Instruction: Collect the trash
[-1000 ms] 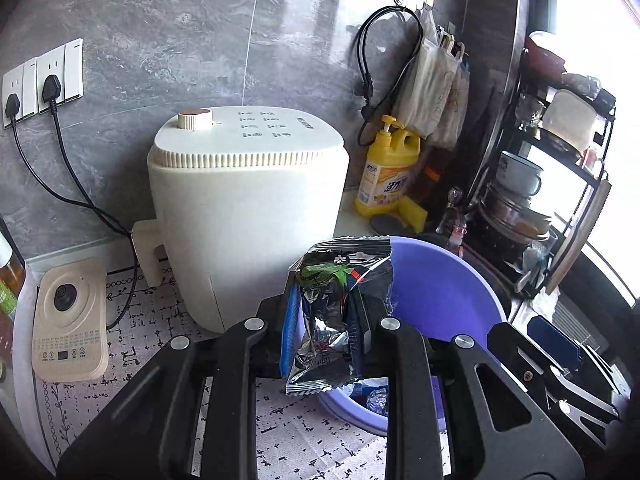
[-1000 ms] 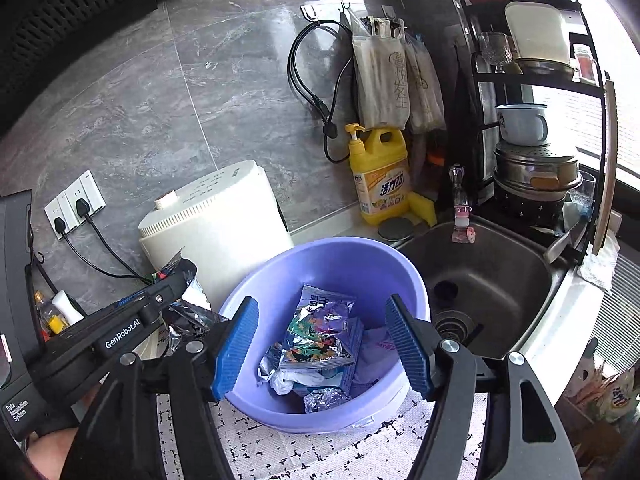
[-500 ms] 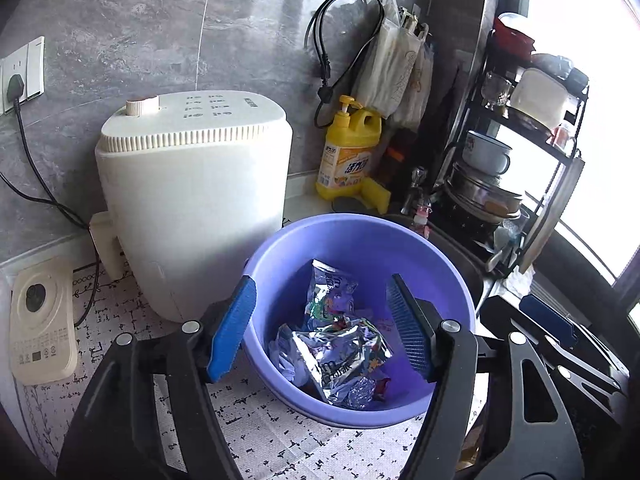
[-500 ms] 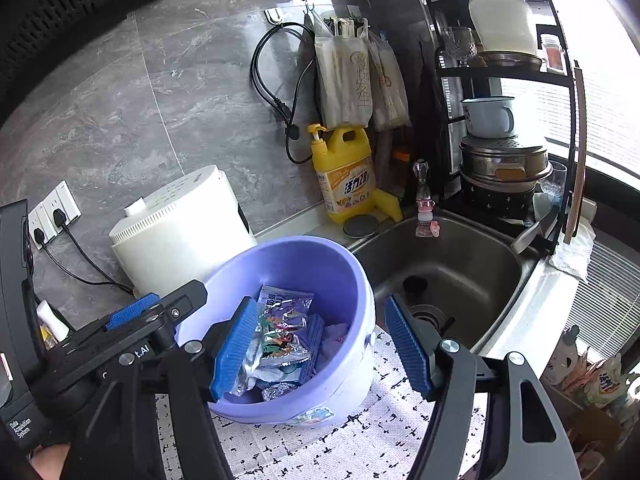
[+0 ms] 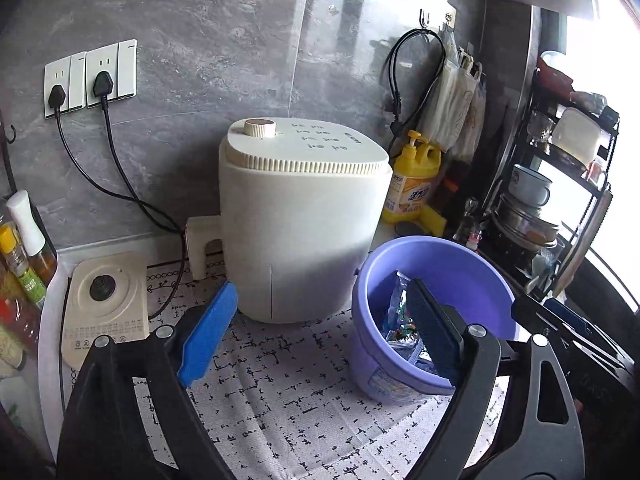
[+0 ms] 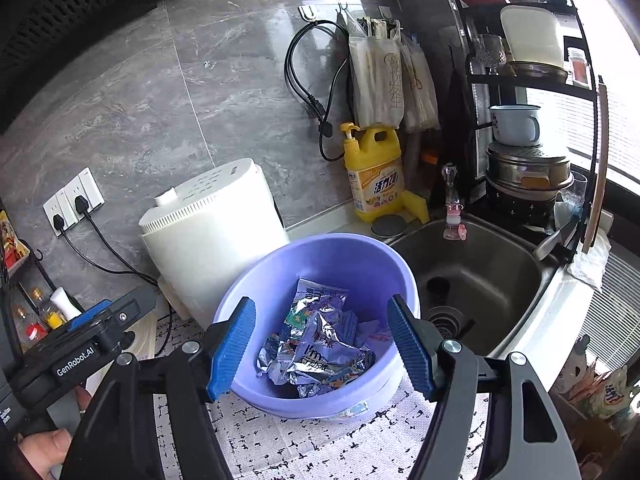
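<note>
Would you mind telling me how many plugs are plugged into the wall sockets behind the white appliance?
2. One black plug sits in the left socket, the other black plug in the socket beside it, on the grey wall left of the white appliance. None appear hidden.

The left wrist view looks down and forward from close above the table (image 5: 280, 400), facing the white appliance (image 5: 304, 220) and the wall. The right wrist view sits further right, angled down over the purple basin (image 6: 320, 256) and sink (image 6: 480, 264). Both share basin, appliance and yellow bottle (image 6: 374, 172).
</note>
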Available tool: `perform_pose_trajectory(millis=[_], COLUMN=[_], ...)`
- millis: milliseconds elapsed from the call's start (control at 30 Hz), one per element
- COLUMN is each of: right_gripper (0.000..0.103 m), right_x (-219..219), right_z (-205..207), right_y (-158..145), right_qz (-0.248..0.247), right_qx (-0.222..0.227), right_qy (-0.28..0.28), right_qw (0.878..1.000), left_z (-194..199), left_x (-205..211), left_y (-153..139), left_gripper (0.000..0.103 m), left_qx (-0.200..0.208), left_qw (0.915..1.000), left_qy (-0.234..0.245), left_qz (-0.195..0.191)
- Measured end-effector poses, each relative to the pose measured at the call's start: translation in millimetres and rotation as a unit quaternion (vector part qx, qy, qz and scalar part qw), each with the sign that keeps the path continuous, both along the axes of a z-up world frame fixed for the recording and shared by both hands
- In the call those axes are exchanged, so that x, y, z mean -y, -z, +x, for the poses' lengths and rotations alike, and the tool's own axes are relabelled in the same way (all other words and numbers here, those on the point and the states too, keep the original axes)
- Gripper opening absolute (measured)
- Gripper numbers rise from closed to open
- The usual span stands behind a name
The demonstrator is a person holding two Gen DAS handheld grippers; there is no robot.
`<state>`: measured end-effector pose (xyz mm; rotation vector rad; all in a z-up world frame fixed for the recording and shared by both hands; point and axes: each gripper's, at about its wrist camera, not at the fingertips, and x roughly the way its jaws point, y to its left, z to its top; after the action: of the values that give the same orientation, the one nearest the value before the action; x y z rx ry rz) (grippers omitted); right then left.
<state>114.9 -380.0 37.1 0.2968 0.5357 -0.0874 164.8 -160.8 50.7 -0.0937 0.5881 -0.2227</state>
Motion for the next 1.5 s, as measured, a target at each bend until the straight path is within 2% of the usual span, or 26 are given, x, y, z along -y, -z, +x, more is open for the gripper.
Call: perform_pose_trajectory(millis=[167,333,367,600,833,1500], right_gripper=[0.076,0.094,0.095,0.095,0.095,0.095], right_x=[-23,-50,-55,-90,-116,-153], right_z=[0,-6,-7,-16,-32,-90], right_y=[-3,-7,-8,-14,-15,-20], right_qz=[-0.003,-0.011,-0.012,-0.017,-0.018,-0.036], right_qx=[0.001,0.013,0.015,0.019,0.019,0.026], right_qy=[-0.022,-0.038,-0.043,-0.076,-0.090,-0.098], right_qw=[1.000,0.999,0.999,0.997,0.996,0.994], left_z=[-13,-30,-34,-62,-87,-146], left_x=[-29,-58,-65,-109,-139,-172], left_y=[-3,-4,-4,-6,-7,-3], left_gripper=[0.094,0.097,0.097,0.097,0.097,0.097], left_qx=[0.003,0.005,0.005,0.007,0.007,0.013], left_qw=[0.9996,0.9986,0.9983,0.9955,0.9943,0.9949], left_qy=[-0.027,-0.051,-0.057,-0.094,-0.105,-0.098], left_qz=[0.003,0.009,0.009,0.014,0.017,0.021])
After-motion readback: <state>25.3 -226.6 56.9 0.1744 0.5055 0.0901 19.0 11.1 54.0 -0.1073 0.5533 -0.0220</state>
